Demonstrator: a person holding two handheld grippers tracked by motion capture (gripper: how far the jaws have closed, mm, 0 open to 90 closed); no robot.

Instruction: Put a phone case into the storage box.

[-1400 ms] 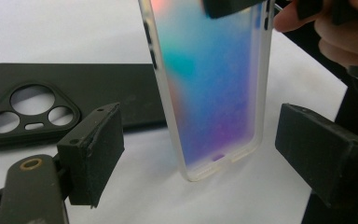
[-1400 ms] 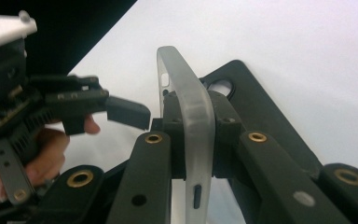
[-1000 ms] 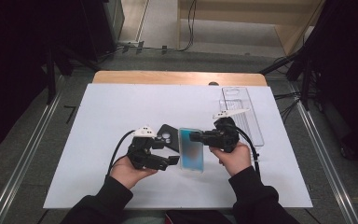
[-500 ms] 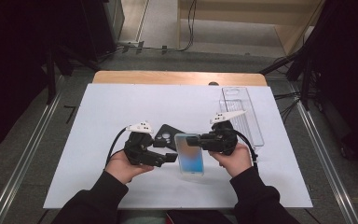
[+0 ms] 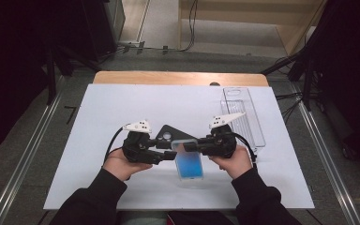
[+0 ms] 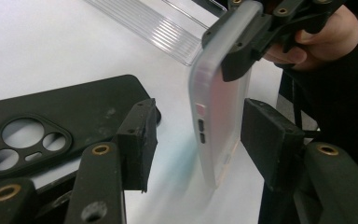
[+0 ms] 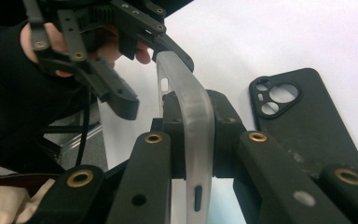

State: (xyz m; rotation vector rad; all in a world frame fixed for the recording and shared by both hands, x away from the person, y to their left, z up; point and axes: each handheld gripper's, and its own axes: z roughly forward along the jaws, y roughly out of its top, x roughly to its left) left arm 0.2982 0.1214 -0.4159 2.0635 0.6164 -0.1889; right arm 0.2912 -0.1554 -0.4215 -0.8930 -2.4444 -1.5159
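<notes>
Landmark: the black phone case (image 5: 168, 135), lying flat on the white table sheet (image 5: 98, 117) with its camera cutouts facing up.

Just to the right of the black phone case, raised off the sheet and held between both tools: a frosted translucent phone case (image 5: 188, 161), glowing blue in the high view, tilted with its long side running toward the person.

Right gripper (image 5: 201, 146), to the right of the black phone case: clamped tight on the translucent case, 1 pad pressed against each face, the case's thin edge with its side-button slots rising straight between the 2 jaws in the right gripper view (image 7: 193, 126). Held by the right hand (image 5: 234, 161) in a dark sleeve.

Left gripper (image 6: 196, 135), just in front of the black phone case on the person's side: spread wide, holding nothing. Translucent case (image 6: 216, 100) standing in the gap between the 2 pads, nearer the right-hand pad (image 6: 268, 133) in the left gripper view; contact with that pad impossible to tell. Other pad (image 6: 137, 140) well clear of the case, hanging over the edge of the black phone case (image 6: 51, 121). Left hand (image 5: 122, 164) wrapped around the tool's body.

Farther right of the black phone case, beyond the right gripper: a clear ribbed plastic tray (image 5: 243, 117) lying lengthwise on the sheet.
</notes>
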